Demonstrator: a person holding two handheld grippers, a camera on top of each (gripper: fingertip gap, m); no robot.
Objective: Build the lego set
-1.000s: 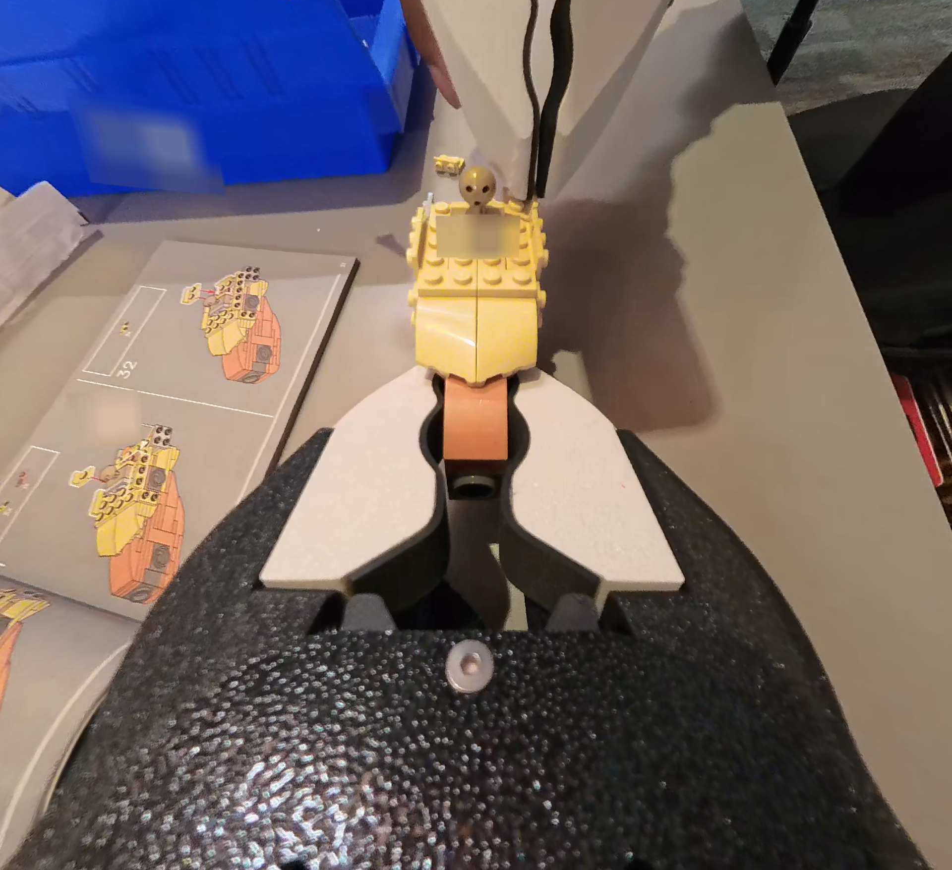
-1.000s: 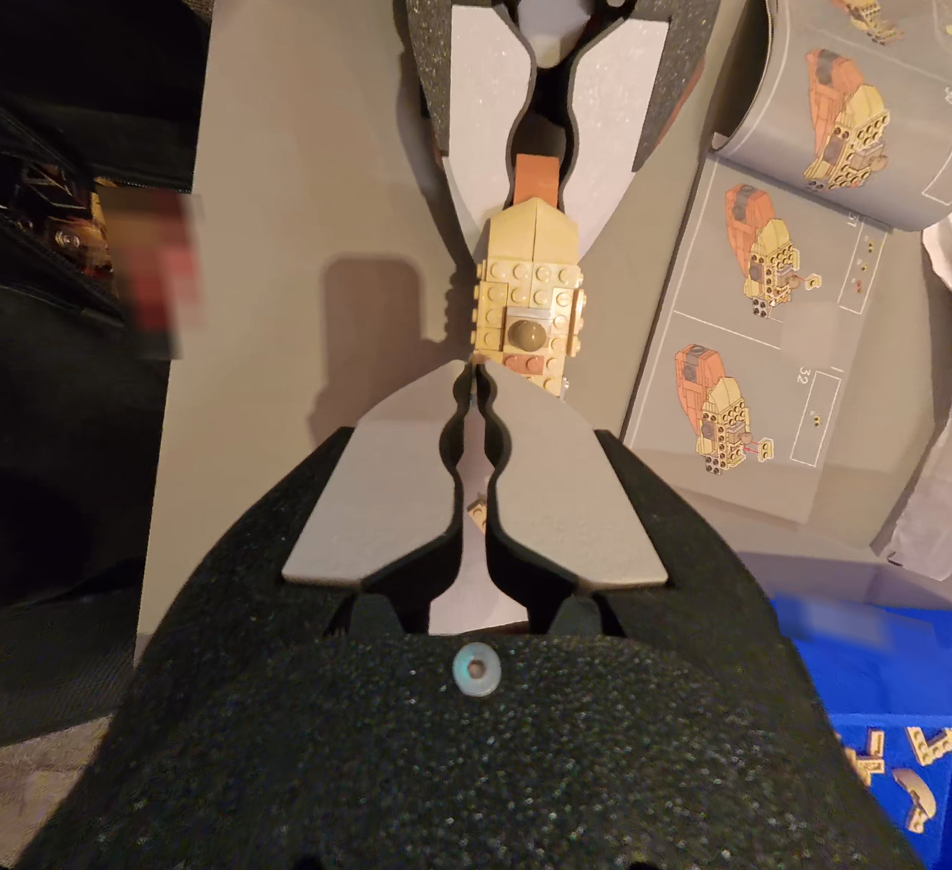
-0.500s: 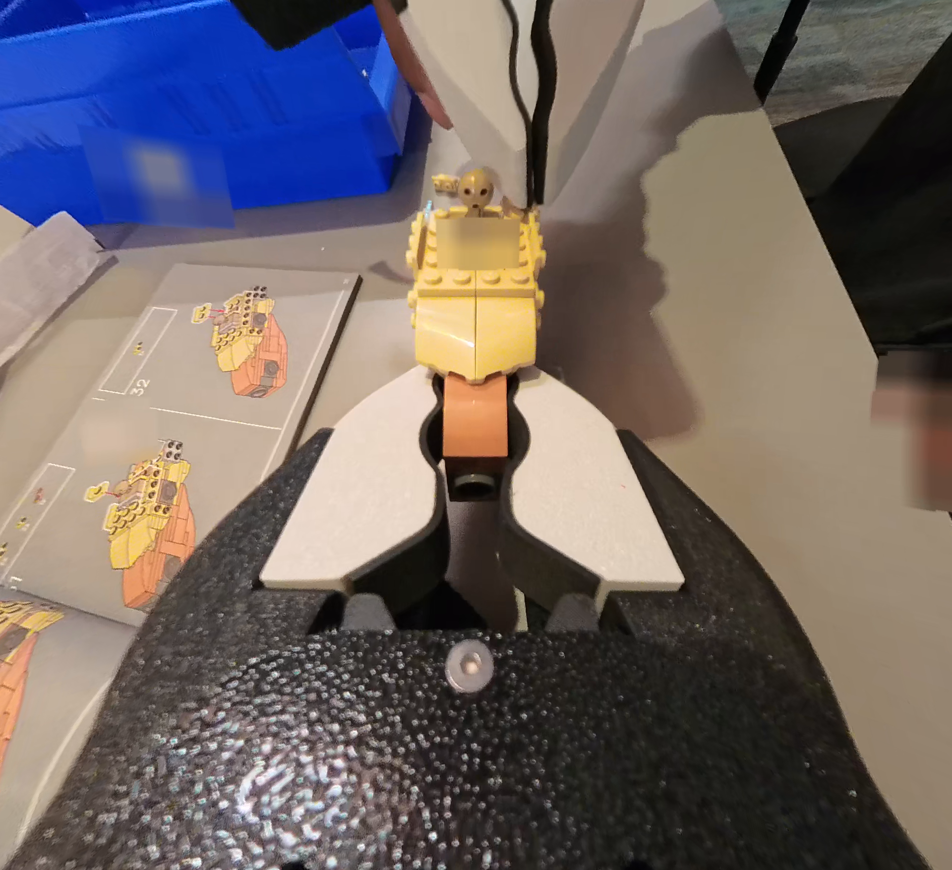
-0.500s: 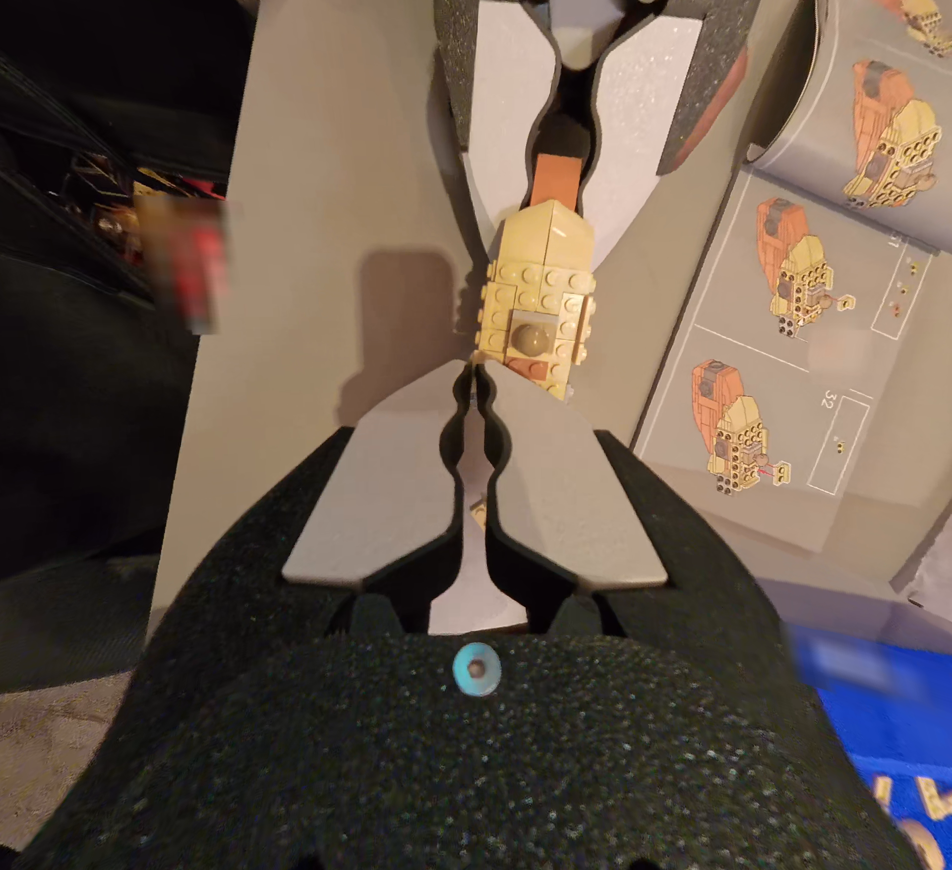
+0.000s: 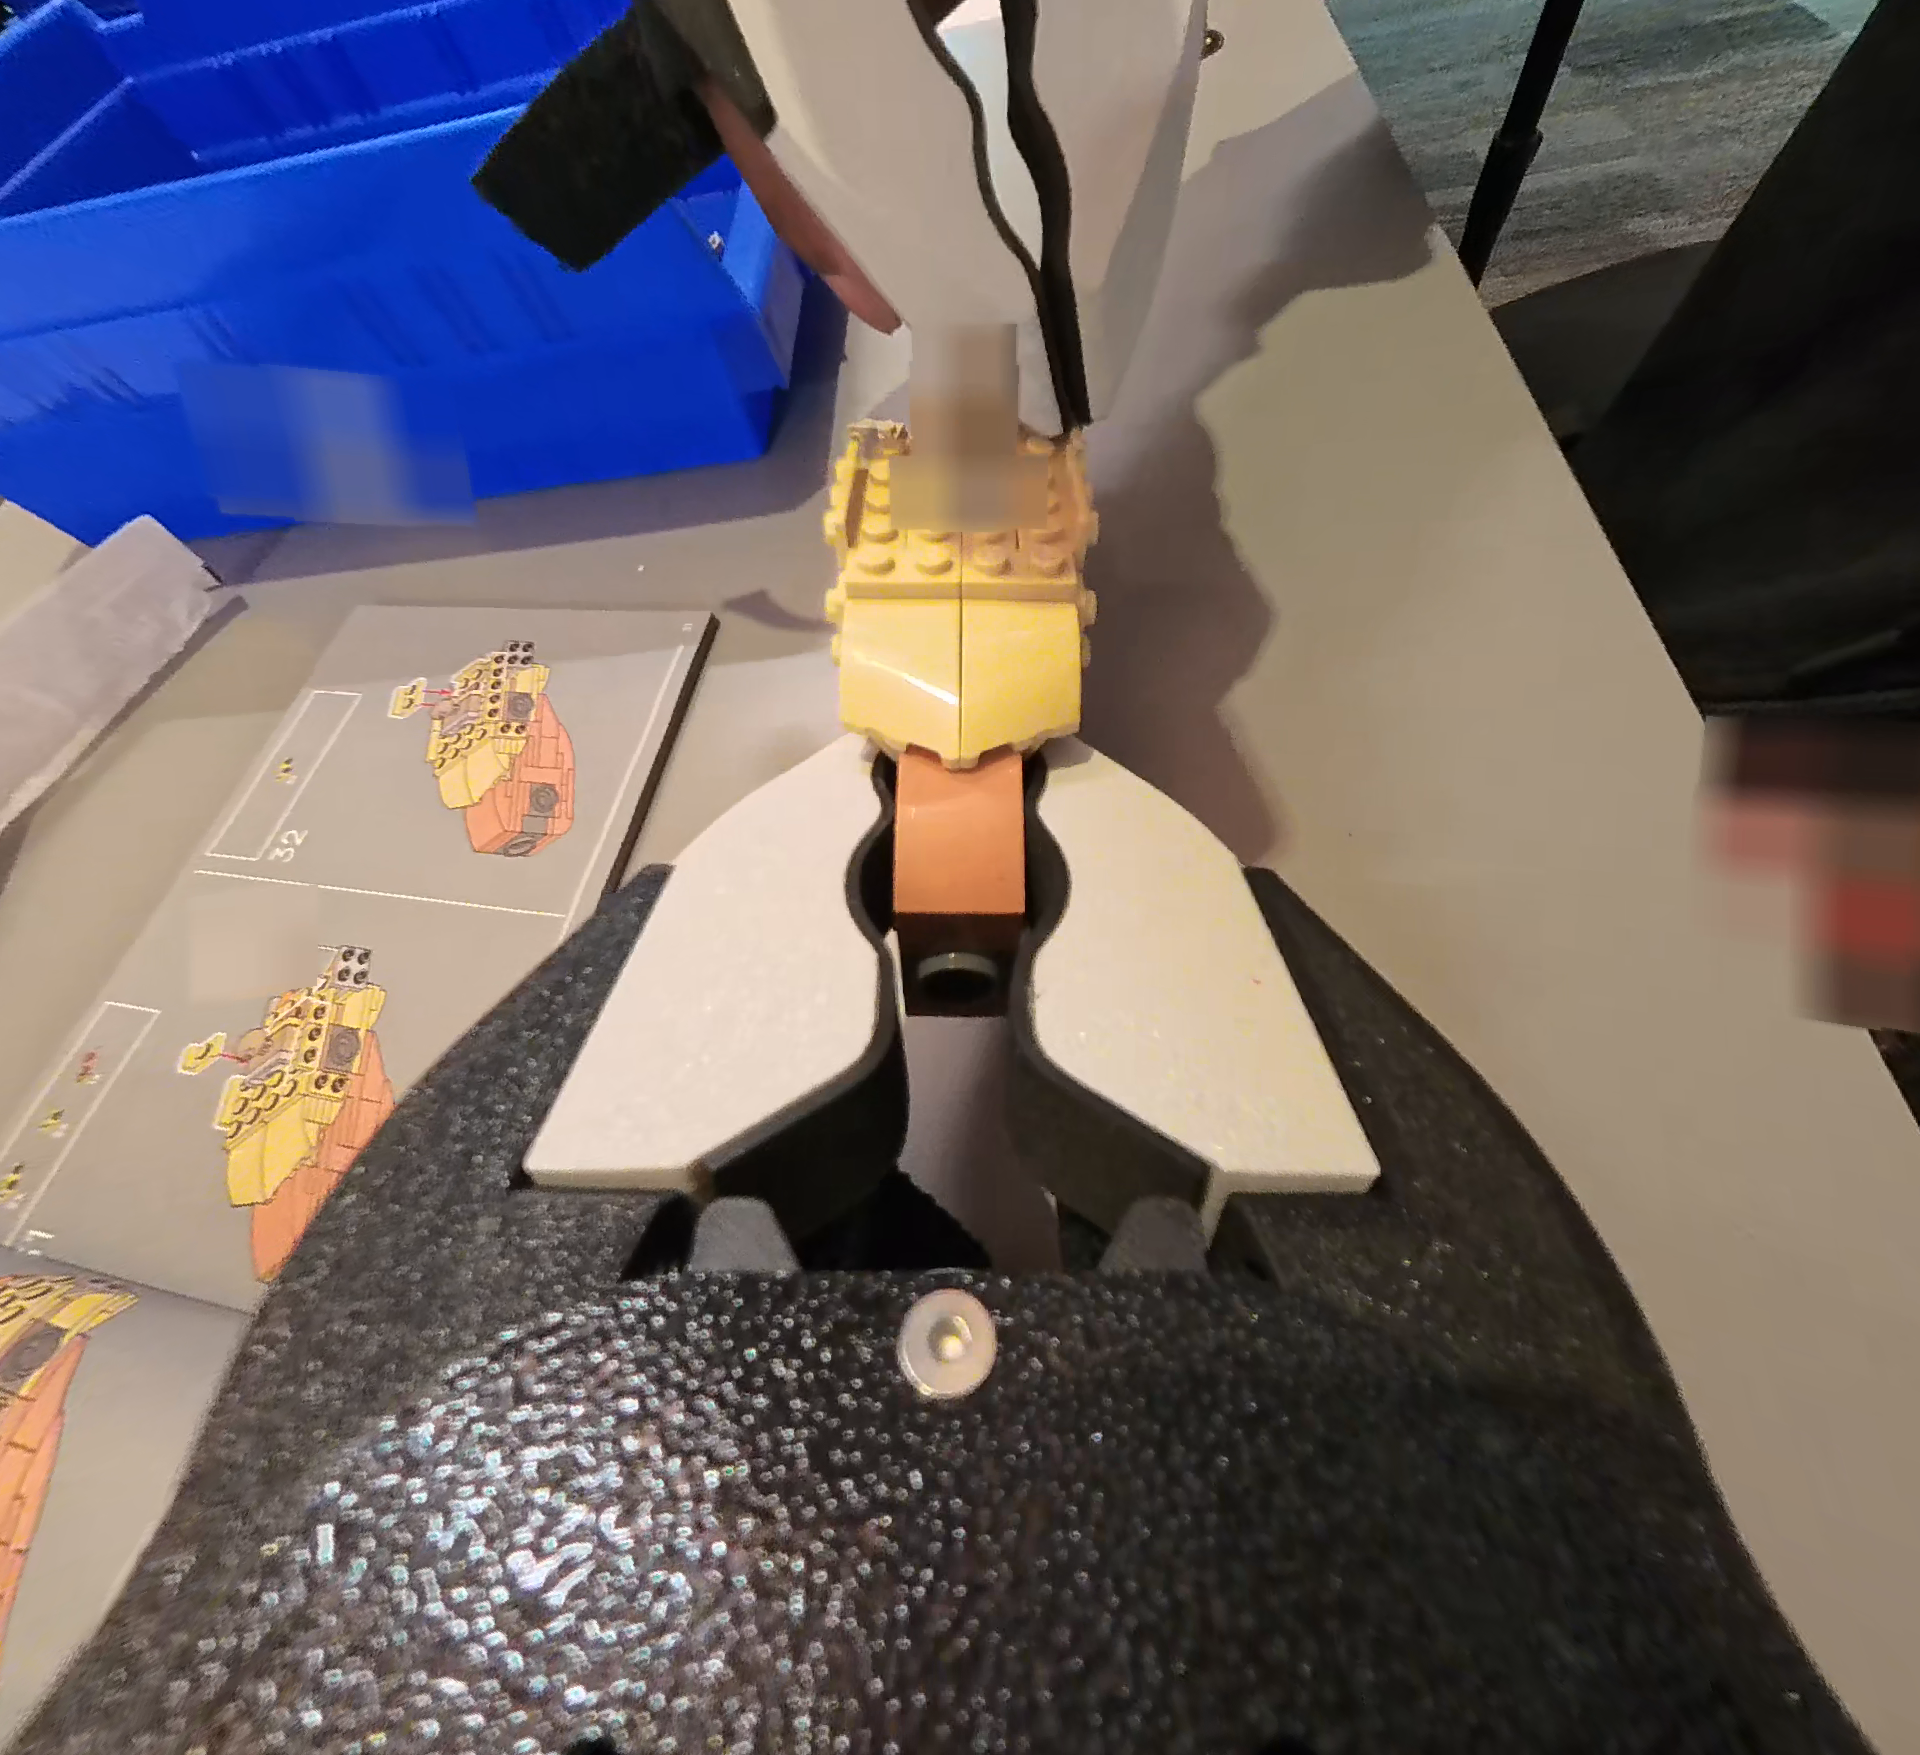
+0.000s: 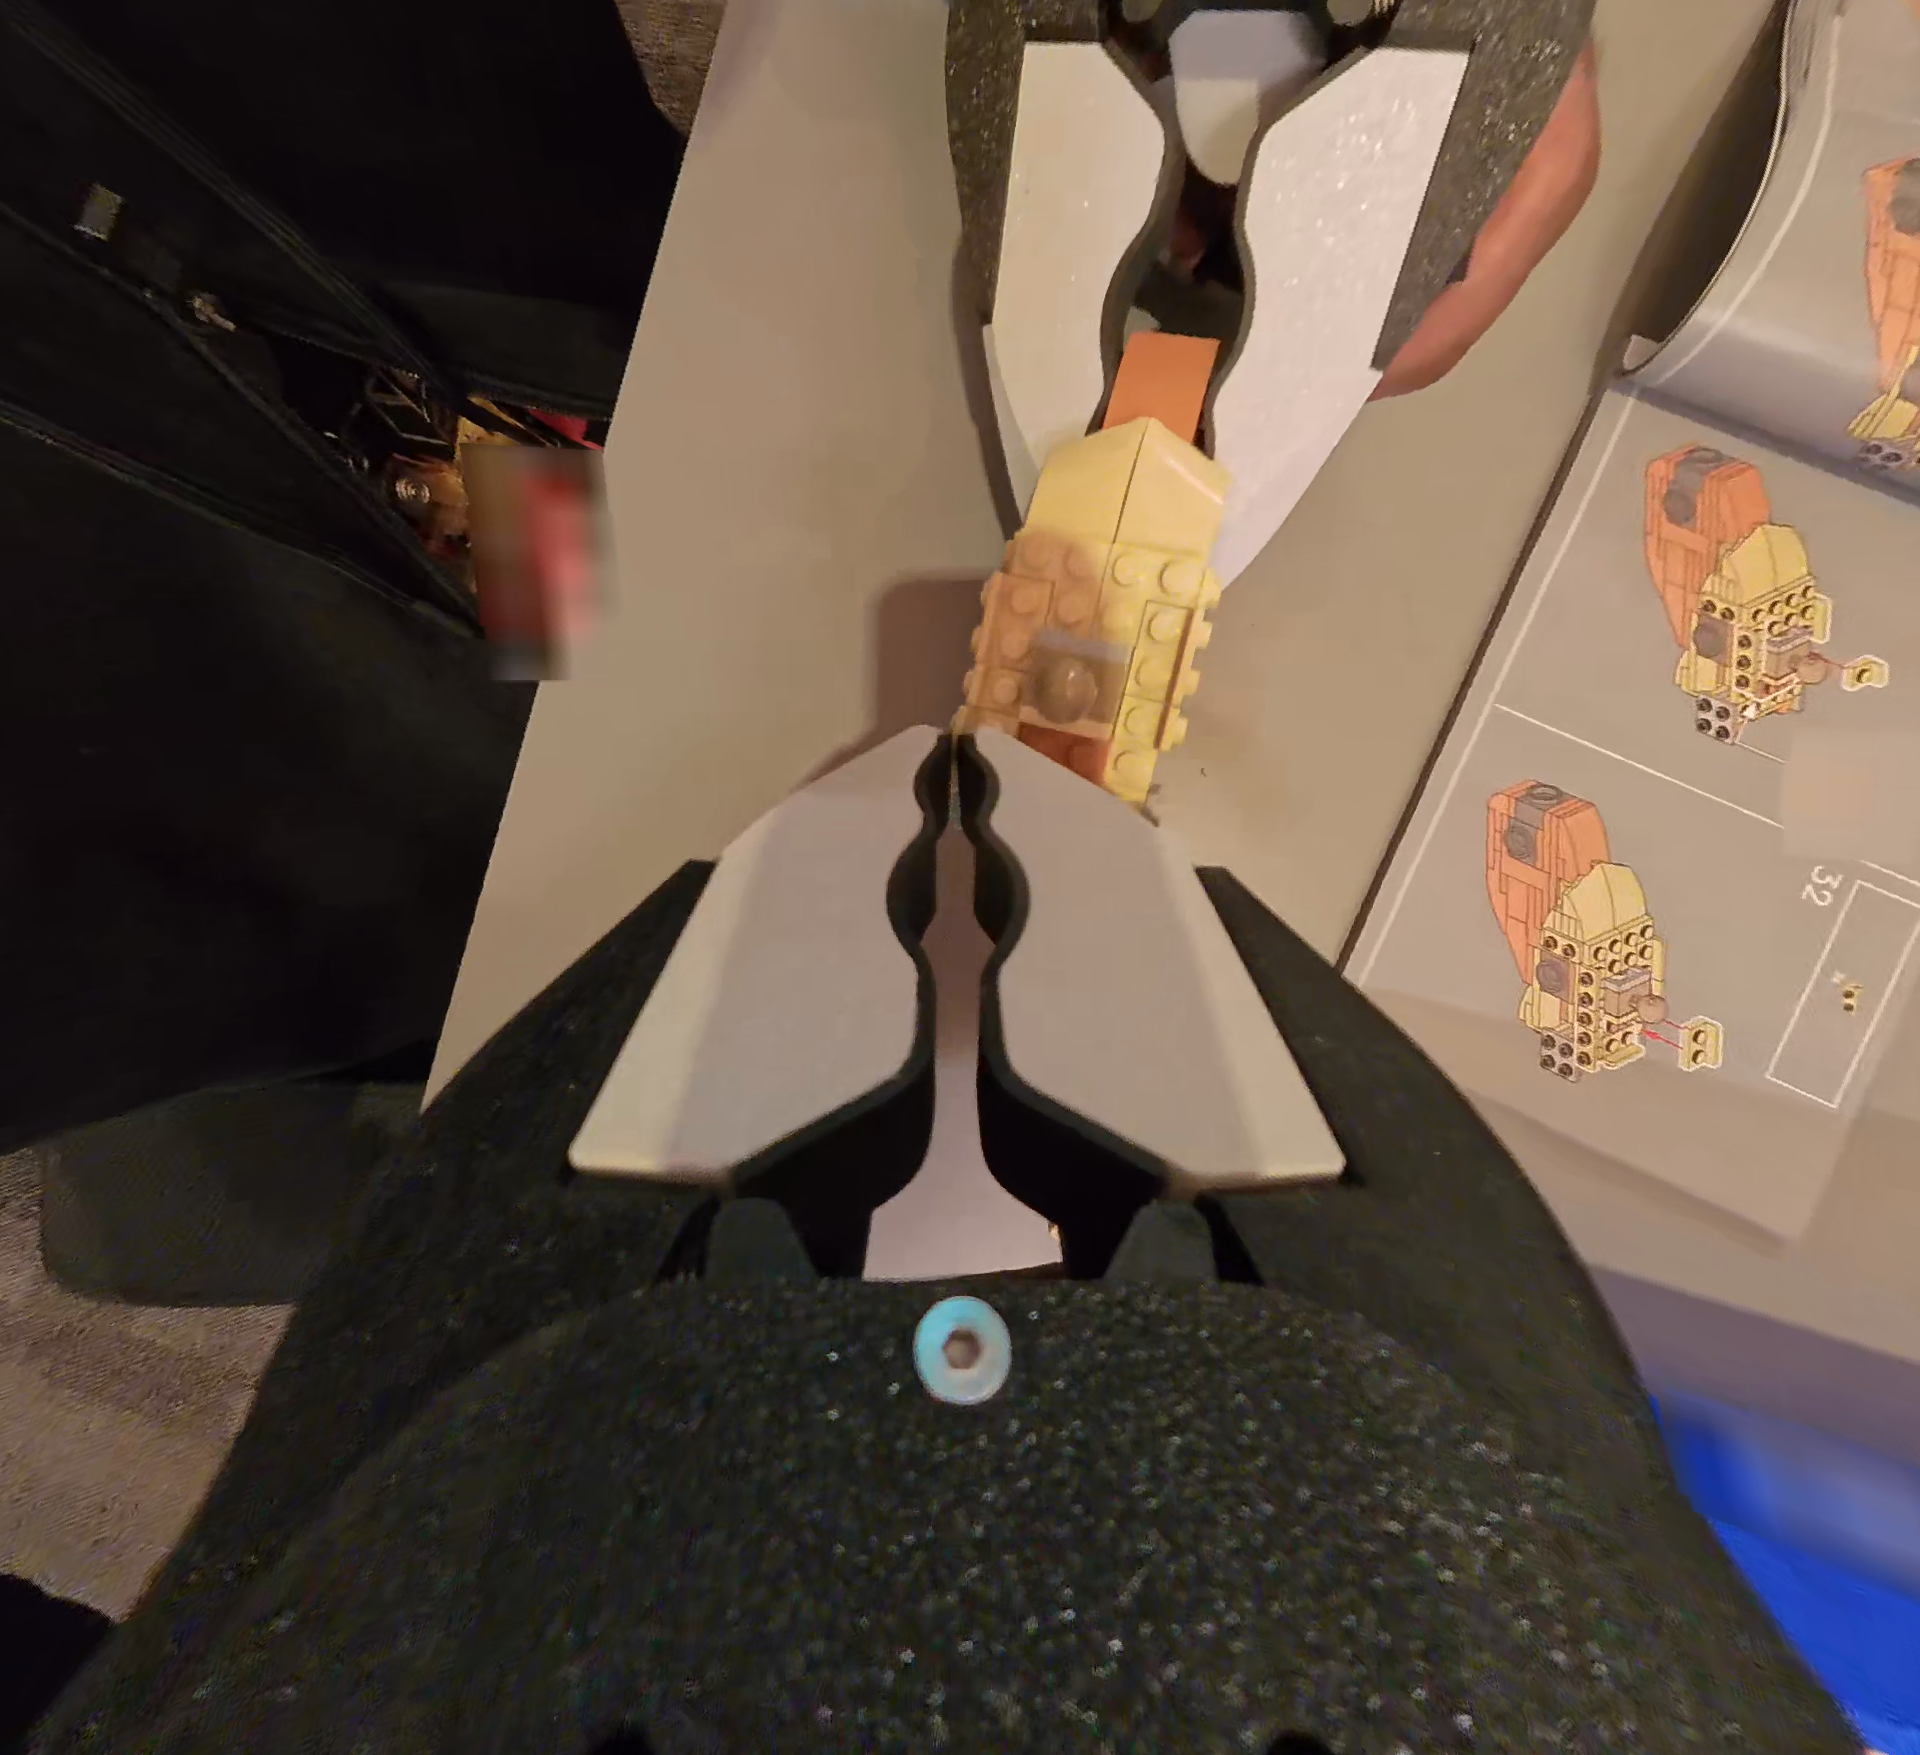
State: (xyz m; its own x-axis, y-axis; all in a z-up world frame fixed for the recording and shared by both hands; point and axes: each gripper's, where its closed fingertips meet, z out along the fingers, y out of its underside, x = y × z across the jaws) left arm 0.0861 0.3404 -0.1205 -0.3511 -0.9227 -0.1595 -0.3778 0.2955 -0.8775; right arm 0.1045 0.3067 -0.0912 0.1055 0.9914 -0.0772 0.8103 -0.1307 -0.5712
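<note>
The lego model (image 5: 961,656) is a tan-yellow studded body with an orange curved tail piece (image 5: 961,838). My left gripper (image 5: 961,770) is shut on the orange tail and holds the model above the grey table (image 5: 1403,666). My right gripper (image 5: 1060,417) comes down from the far side, fingers shut, with its tips against the model's far end. In the right wrist view the right gripper (image 6: 954,747) is shut with nothing visible between the fingers. Its tips sit at the near left corner of the model (image 6: 1101,604), beside a round brown knob (image 6: 1070,682). The left gripper (image 6: 1153,458) grips the far end.
An open instruction booklet (image 5: 416,770) lies on the table left of the model; it also shows in the right wrist view (image 6: 1662,770). Blue bins (image 5: 364,251) stand behind it. The table edge (image 5: 1558,458) runs close on the right, with dark floor beyond. The left gripper's tips are roughly 5 cm from the right gripper's.
My right gripper has come closer and its shut tips now meet the model's end. The model has turned slightly in the right wrist view. The left gripper's hold is unchanged.
</note>
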